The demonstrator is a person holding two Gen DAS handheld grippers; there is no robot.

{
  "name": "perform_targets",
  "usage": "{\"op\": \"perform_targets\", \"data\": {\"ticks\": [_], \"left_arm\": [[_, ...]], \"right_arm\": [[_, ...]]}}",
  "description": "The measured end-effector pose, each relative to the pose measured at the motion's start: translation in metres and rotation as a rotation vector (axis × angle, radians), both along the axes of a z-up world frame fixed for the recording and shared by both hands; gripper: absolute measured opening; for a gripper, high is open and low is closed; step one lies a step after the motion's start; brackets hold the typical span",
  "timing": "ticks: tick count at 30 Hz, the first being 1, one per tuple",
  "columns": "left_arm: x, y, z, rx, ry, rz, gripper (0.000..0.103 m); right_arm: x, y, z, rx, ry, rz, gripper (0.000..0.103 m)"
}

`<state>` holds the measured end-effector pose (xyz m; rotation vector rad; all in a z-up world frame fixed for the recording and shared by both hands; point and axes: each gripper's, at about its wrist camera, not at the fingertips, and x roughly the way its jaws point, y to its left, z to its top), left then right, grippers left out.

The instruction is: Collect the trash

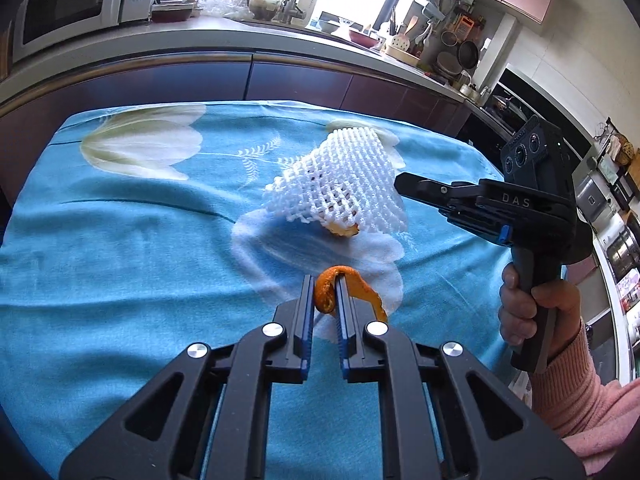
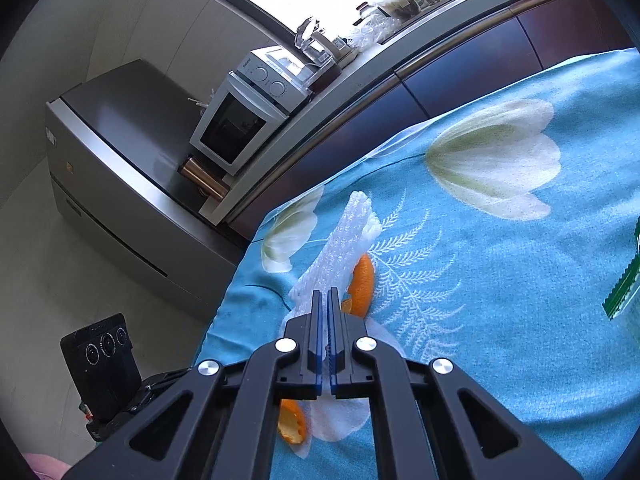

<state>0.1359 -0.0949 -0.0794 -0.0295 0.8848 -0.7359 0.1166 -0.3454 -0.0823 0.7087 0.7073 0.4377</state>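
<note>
Left gripper: fingers clamped on orange peel, lifted off desk; thin pinch may slip.
Right gripper: fingers closed on foam net; second peel apparently beneath may drop.

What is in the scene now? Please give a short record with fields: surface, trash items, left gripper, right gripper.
surface: blue floral cloth on a table
trash items: orange peel; white foam net; second orange peel beside the net
left gripper: shut on the orange peel
right gripper: shut on the white foam net, which is lifted at that edge
</note>
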Motion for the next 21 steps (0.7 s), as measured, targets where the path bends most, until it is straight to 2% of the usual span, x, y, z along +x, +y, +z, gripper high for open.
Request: {"op": "perform_targets", "data": {"ticks": [4,5,8,10,12,14,18,21], "left_arm": [[-0.003,0.014,-0.004,0.002,0.005,0.022,0.011],[-0.003,0.015,-0.006,0.005,0.01,0.022,0.011],[-0.002,0.018,-0.014,0.017,0.028,0.026,0.013],[-0.002,0.018,-0.017,0.026,0.034,0.027,0.013],[-0.001,0.017,-0.021,0.033,0.043,0.023,0.022],[-0.001,0.015,-0.023,0.037,0.043,0.022,0.028],[0.002,0.013,-0.029,0.042,0.053,0.014,0.031],[0.003,0.013,-0.03,0.032,0.058,0.023,0.03]], "right_arm": [[0.003,0.001,-0.009,0.022,0.038,0.0,0.01],[0.004,0.0,-0.013,0.033,0.05,0.001,0.019],[0.006,0.0,-0.019,0.045,0.077,-0.013,0.036],[0.008,0.0,-0.022,0.053,0.088,-0.019,0.039],[0.011,0.0,-0.025,0.049,0.106,-0.033,0.045],[0.014,0.002,-0.027,0.048,0.113,-0.034,0.043],[0.021,0.007,-0.027,0.059,0.116,-0.027,0.043],[0.024,0.011,-0.027,0.046,0.12,-0.024,0.031]]}}
